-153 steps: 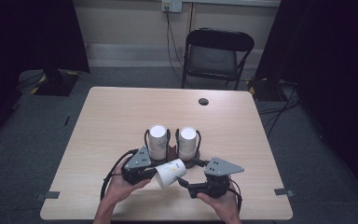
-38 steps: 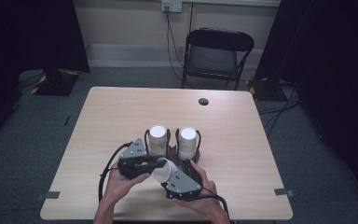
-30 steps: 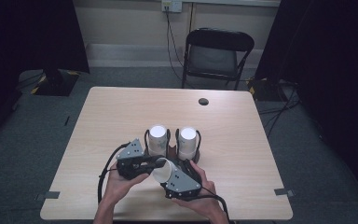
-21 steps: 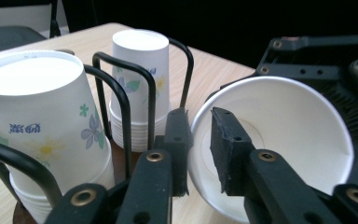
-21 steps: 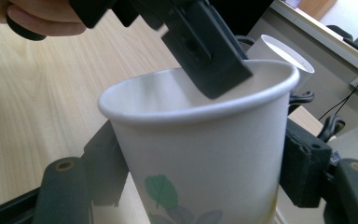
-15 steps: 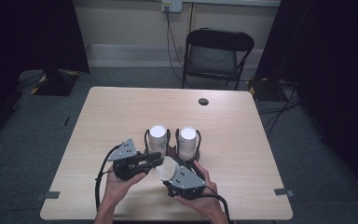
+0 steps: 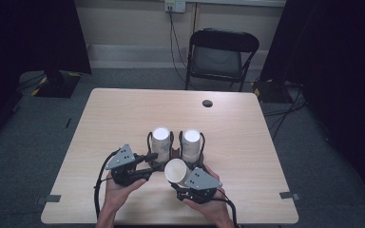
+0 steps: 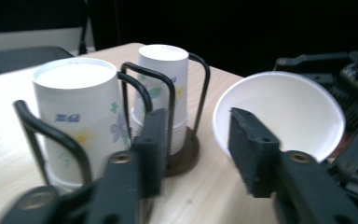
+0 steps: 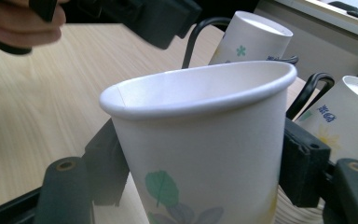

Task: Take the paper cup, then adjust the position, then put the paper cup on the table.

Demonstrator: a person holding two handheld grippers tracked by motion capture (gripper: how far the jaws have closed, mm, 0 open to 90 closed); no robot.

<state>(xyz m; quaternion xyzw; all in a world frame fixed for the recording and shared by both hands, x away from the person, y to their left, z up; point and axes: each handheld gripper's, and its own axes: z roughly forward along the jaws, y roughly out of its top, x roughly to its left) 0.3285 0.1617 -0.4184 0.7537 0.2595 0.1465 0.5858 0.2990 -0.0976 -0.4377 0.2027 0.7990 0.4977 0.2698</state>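
Paper cup (image 9: 205,149) sits clamped between the jaws of my right gripper (image 7: 185,176), lifted near the front edge of the desk (image 7: 123,114), mouth tilted toward my left gripper (image 8: 193,154). My left jaws stand apart, empty, beside the rim. Just behind stand two wire racks (image 7: 173,153), each with a stack of upturned cups (image 7: 161,142). I judge I'm mid-handover; next, my left jaws should close gently on the rim without crushing it.

The paper cup (image 9: 205,154) looked matt white with printed flowers; the table (image 7: 123,118) was smooth pale wood-grain laminate.
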